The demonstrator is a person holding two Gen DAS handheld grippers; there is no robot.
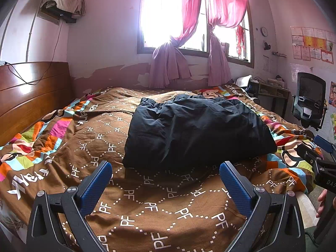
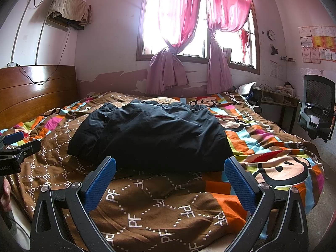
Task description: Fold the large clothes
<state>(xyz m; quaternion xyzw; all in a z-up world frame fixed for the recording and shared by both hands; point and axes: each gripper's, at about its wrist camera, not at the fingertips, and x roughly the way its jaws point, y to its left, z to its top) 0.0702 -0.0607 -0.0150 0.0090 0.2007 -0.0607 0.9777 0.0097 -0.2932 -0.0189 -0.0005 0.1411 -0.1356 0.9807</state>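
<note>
Both tongs point(image 1: 166, 178) point(image 2: 170, 176) agape, empty, just short of folded dark garment point(image 1: 195, 130) point(image 2: 151, 134).

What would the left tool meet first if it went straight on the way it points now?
Most likely the dark garment, at its near folded edge. The open left tool points at it over the brown bedcover; if angled slightly down, it may brush the cover first.
</note>
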